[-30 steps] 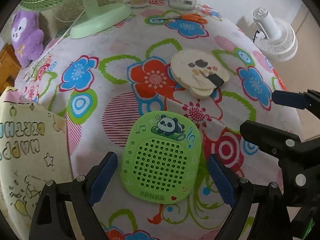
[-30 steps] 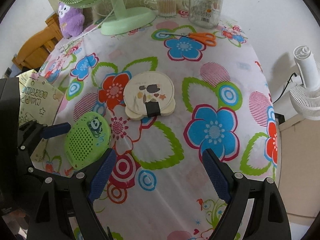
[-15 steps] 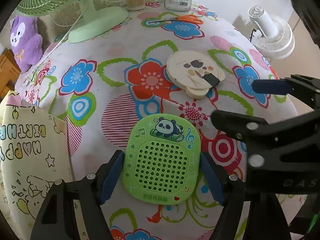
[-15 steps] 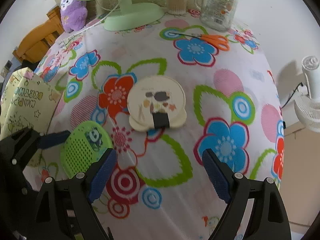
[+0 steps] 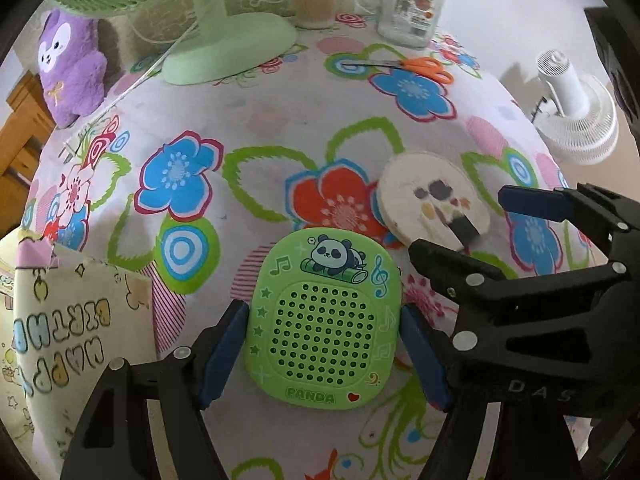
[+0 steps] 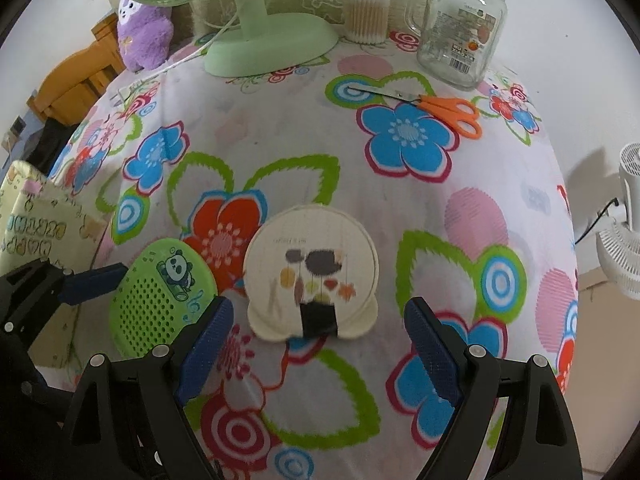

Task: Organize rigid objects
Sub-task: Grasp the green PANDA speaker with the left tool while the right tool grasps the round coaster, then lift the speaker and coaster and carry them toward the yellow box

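We have left gripper [image 5: 324, 344] clamped on green panda speaker [image 5: 326, 320], not yet stowed. Right gripper [image 6: 316, 344] open, empty; round cream case [image 6: 312, 276] just ahead, ungrasped.

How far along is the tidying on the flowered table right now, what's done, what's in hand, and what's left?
Nothing looks put away yet. In hand: the left gripper has just been closing and its pads now sit against both sides of the green panda case, which lies on the tablecloth. The right gripper is open, just short of the round cream case. Still loose: the orange scissors.
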Available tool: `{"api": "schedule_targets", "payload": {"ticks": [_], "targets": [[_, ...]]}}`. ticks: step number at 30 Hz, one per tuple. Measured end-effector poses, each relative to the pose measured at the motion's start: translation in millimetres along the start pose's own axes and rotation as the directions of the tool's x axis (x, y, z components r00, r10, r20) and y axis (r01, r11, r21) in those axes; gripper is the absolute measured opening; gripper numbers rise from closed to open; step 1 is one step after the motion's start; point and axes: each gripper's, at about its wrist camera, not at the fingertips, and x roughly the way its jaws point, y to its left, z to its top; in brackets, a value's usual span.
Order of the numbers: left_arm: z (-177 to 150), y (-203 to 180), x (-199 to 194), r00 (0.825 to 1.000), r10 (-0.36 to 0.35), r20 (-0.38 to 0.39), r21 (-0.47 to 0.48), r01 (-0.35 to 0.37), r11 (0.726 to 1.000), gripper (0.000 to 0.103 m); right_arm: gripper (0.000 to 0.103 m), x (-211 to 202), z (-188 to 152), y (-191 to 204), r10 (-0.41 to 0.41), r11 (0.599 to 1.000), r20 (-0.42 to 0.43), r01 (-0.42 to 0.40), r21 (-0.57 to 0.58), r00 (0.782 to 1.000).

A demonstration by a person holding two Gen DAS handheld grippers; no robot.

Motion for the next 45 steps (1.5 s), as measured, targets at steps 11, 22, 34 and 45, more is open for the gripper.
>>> {"api": "schedule_targets", "payload": {"ticks": [11, 22, 34, 45], "targets": [[7, 8, 7, 1.0, 0.006, -0.014, -0.043, -0.007, 0.999, 0.078, 0.088, 19, 16, 5, -0.038, 0.999, 0.005, 0.038, -0.029, 0.999], [7, 6, 6, 1.0, 0.0, -0.022, -0.042, -0.001, 0.999, 0.078, 0.076, 15, 14, 9, -0.046, 0.999, 0.004, 0.046, -0.01, 0.999], [-1, -5, -2, 1.0, -0.013, -0.01, -0.021, 0.012, 1.0, 0.078, 0.076, 0, -2, 6, -0.064, 0.998, 0.007, 0.064, 0.023, 0.998], [-19, -14, -12, 1.0, -0.022, -0.004, -0.002, 0.022, 1.0, 0.078, 0.076, -16, -26, 6, -0.078, 0.996, 0.014, 0.077, 0.054, 0.997]]}}
